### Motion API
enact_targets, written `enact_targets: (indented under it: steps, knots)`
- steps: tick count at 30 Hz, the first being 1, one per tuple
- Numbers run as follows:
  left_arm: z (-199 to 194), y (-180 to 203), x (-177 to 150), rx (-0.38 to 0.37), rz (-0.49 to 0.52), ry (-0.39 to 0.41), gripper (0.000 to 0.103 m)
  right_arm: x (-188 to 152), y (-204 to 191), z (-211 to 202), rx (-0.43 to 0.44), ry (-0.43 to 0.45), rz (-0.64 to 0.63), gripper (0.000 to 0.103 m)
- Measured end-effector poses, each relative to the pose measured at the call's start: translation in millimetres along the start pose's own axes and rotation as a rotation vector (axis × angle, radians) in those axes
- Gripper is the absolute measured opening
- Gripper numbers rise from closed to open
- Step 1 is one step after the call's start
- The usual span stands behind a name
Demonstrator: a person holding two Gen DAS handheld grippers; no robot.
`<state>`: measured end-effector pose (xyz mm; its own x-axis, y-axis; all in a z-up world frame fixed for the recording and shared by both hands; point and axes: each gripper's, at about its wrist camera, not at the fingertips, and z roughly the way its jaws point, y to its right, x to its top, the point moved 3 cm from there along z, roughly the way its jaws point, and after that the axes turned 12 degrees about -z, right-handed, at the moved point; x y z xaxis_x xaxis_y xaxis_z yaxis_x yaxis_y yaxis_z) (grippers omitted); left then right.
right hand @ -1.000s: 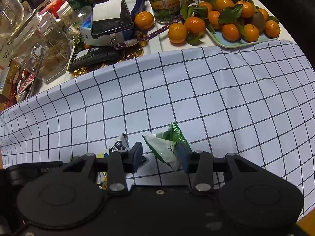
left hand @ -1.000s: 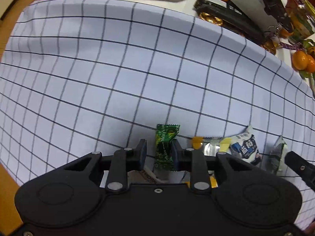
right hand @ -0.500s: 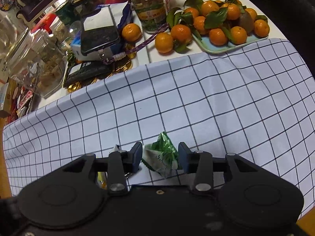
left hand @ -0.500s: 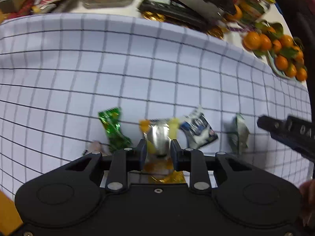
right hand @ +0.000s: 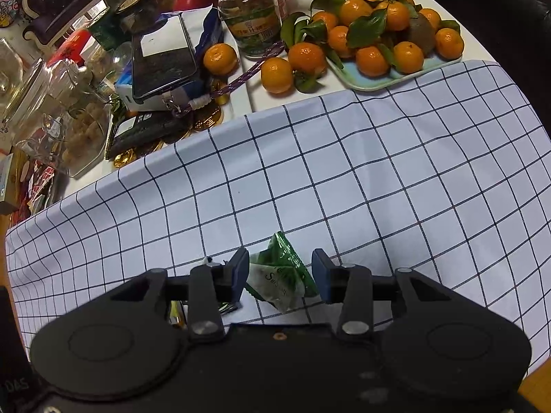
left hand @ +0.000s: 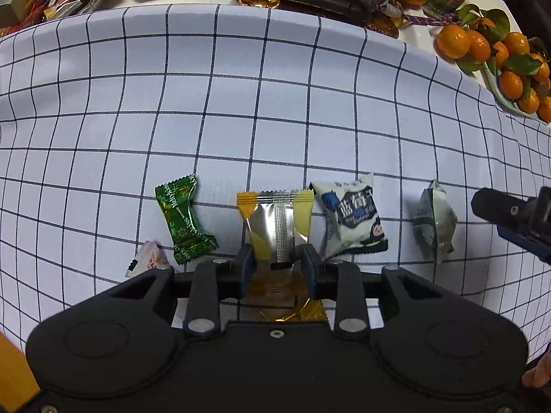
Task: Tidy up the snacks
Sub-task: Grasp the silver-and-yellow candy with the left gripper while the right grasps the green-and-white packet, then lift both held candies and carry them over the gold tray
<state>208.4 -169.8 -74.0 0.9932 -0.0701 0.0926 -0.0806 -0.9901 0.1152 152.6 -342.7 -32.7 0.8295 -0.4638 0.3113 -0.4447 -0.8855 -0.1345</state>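
A silver-and-yellow snack packet (left hand: 279, 222) lies on the checked cloth (left hand: 241, 103) of the desk, between a green candy (left hand: 184, 222) and a blue-and-white packet (left hand: 353, 220). The left tool (left hand: 277, 266) stands over its near end, jaws opening, the packet between them but not pinched. Further right, a pale green packet (right hand: 279, 280) sits between the half-open jaws of the right tool (right hand: 280, 275), whose pads stand clear of it. Tangerines (right hand: 375, 39) lie beyond the cloth
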Motion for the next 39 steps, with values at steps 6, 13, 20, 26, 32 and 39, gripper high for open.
enact_targets:
  steps: [6,13,20,26,32,39]
  knots:
    - [2.6,-0.8,8.6,-0.019,-0.02,0.01,0.044,-0.5,3.1,1.0,0.002,-0.013,0.002,0.043]
    - [-4.8,-13.8,18.2,-0.058,-0.076,0.049,0.032,-2.8,7.7,6.1,-0.007,-0.036,0.007,0.043]
    - [-20.2,-18.1,19.8,-0.085,-0.083,0.051,0.032,-3.8,8.4,13.5,-0.009,-0.06,-0.002,0.043]
    - [-45.5,-19.3,15.7,-0.106,-0.045,0.098,0.032,-2.2,-3.0,20.9,0.003,-0.071,-0.042,0.043]
    - [-53.3,-24.7,14.9,-0.102,-0.026,0.106,0.032,-2.5,-8.9,37.4,0.007,-0.098,-0.047,0.046]
    - [-55.9,-37.3,20.7,-0.109,-0.065,0.096,0.032,-0.1,-23.3,51.1,-0.016,-0.095,-0.072,0.048]
